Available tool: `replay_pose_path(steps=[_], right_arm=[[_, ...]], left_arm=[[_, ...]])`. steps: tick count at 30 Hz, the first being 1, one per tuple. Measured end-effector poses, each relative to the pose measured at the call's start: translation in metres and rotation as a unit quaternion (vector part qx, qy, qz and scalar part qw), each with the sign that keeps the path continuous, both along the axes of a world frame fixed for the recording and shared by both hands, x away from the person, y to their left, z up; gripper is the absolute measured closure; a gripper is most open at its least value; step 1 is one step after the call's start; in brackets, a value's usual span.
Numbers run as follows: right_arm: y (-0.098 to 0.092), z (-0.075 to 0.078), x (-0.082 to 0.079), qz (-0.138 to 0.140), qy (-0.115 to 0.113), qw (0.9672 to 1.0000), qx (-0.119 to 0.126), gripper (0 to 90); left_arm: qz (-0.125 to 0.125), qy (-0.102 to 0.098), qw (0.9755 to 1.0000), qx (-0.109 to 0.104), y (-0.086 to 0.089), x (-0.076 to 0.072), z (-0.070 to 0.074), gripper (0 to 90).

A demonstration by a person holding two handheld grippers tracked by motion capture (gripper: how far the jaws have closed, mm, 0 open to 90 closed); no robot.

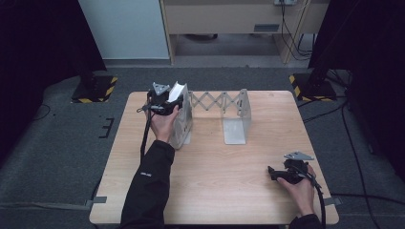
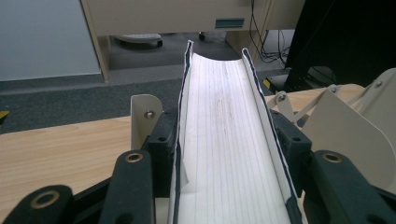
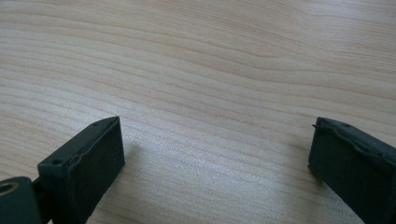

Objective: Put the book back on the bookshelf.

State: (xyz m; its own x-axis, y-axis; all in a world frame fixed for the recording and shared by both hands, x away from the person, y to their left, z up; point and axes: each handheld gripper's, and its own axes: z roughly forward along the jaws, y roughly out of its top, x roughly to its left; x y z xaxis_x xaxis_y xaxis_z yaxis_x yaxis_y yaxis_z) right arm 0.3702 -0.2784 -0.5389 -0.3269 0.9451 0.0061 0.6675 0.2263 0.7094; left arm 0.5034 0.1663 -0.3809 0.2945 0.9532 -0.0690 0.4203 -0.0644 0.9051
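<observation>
Nearest the person, the right gripper (image 1: 271, 173) lay low over the wooden bench (image 1: 224, 176), its fingers (image 3: 81, 165) spread wide with bare wood between them. Farther along the bench, the left gripper (image 1: 177, 101) was clenched on a book (image 2: 229, 140), one finger pressed against each dark cover and the white page edges running forward between them. The book stood upright at the left end of a pale metal expanding rack (image 1: 217, 112). Just beyond the right-hand finger, the rack's scissor links stretched toward its other end plate (image 1: 239, 119).
</observation>
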Motion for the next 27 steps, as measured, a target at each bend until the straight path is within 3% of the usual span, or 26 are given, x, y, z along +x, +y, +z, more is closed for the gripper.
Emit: replay_pose_path(steps=[4, 11, 19, 23, 27], right_arm=[[0.0, 0.0, 0.0, 0.0, 0.0, 1.0, 0.0, 3.8], [0.0, 0.0, 0.0, 0.0, 0.0, 1.0, 0.0, 3.8], [0.0, 0.0, 0.0, 0.001, -0.001, 1.0, -0.001, 3.8], [0.0, 0.0, 0.0, 0.001, -0.001, 1.0, -0.001, 3.8], [0.0, 0.0, 0.0, 0.0, 0.0, 1.0, 0.0, 3.8]], left_arm=[[0.007, -0.003, 0.9999, 0.009, -0.004, 0.005, -0.001, 51.7], [0.009, 0.001, 1.0, 0.0, -0.008, 0.012, -0.007, 51.6], [0.003, -0.012, 0.9999, 0.002, -0.013, 0.011, -0.008, 50.3], [-0.005, -0.042, 0.9989, -0.019, -0.011, 0.009, -0.012, 45.5], [-0.027, -0.058, 0.9977, -0.024, -0.009, 0.003, -0.015, 38.0]])
